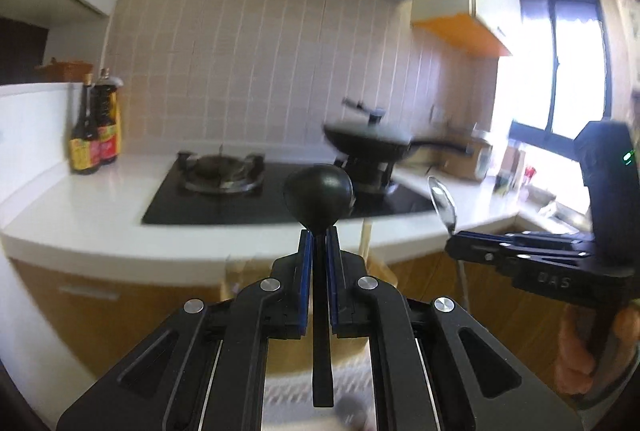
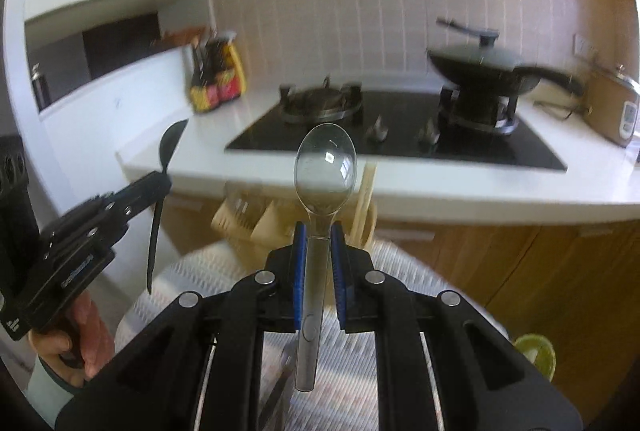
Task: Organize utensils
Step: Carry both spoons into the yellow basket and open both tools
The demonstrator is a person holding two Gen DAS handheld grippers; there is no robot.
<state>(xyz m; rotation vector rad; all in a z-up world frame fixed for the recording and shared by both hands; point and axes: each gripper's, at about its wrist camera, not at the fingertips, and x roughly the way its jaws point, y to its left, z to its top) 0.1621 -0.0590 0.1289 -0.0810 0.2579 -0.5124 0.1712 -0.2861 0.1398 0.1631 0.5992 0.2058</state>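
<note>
The left tool (image 1: 319, 235) is pinching the handle of a black spoon (image 1: 319, 193), bowl standing up past the fingertips. The right tool (image 2: 319, 231) is pinching a clear spoon (image 2: 325, 167) by its neck, bowl up too. Both are hanging in the air before the worktop (image 2: 440, 187). In the right wrist view the left tool is showing at 9 o'clock, a holder (image 2: 256, 223) with chopsticks (image 2: 366, 191) is sitting just behind the clear spoon, and the wok (image 2: 480, 71) is sitting at 1 o'clock.
</note>
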